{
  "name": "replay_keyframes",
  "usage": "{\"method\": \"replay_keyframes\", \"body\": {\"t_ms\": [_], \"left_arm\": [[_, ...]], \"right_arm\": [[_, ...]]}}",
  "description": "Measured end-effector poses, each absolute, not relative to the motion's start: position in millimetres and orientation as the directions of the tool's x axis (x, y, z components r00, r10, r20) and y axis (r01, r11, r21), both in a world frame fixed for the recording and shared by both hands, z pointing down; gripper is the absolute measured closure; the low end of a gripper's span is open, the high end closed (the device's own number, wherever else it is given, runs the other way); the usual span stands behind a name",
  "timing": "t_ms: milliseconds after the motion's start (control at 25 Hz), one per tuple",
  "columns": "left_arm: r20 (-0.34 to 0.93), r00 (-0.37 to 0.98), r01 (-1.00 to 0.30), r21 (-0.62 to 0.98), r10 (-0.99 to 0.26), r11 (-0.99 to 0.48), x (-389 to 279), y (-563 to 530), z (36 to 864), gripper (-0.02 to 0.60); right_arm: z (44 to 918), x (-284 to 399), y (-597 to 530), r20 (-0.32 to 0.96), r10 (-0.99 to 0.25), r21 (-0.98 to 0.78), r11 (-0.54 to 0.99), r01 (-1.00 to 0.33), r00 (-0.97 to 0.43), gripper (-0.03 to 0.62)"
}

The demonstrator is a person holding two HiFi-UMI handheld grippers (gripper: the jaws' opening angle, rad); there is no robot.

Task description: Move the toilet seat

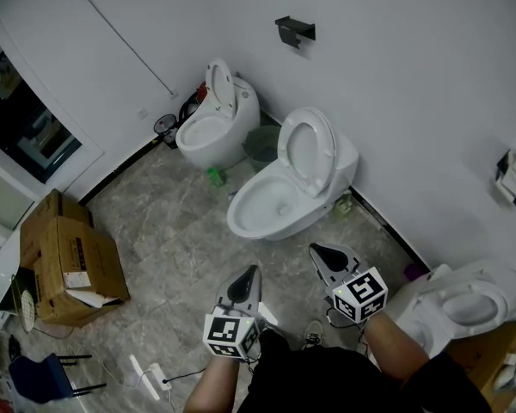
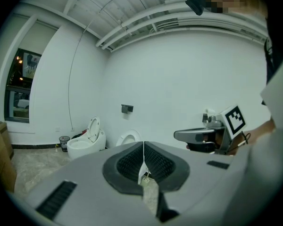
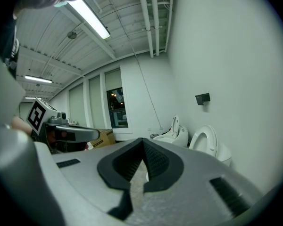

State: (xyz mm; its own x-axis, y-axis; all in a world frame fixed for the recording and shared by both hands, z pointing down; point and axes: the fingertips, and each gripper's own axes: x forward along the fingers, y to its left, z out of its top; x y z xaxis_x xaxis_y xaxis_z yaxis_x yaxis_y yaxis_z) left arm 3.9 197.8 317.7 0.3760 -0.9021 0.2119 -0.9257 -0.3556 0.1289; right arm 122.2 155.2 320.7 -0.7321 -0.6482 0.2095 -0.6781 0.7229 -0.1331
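Not started: my L gripper (image 1: pixel 247 284) & R gripper (image 1: pixel 330 261) both closed, empty; toilet seat (image 1: pixel 307 151) upright, untouched, well ahead.

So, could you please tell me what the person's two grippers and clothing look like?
Both the left gripper and right gripper are light grey tapering shells with black ribbed pads inside the fingers. Each carries a white cube with black square markers. The person wears a black top.

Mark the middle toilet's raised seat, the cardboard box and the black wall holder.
raised seat (image 1: pixel 325 140), head view, right side of the ring.
cardboard box (image 1: pixel 64 261), head view, top face.
black wall holder (image 1: pixel 294 30), head view, front of its body.
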Motion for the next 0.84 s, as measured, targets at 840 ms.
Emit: {"method": "replay_keyframes", "body": {"t_ms": [840], "left_arm": [[0.2, 0.371, -0.928, 0.112, -0.907, -0.355, 23, 198, 311, 0.574]], "right_arm": [[319, 139, 157, 0.206, -0.642, -0.121, 0.732, -0.67, -0.739, 0.591]]}}
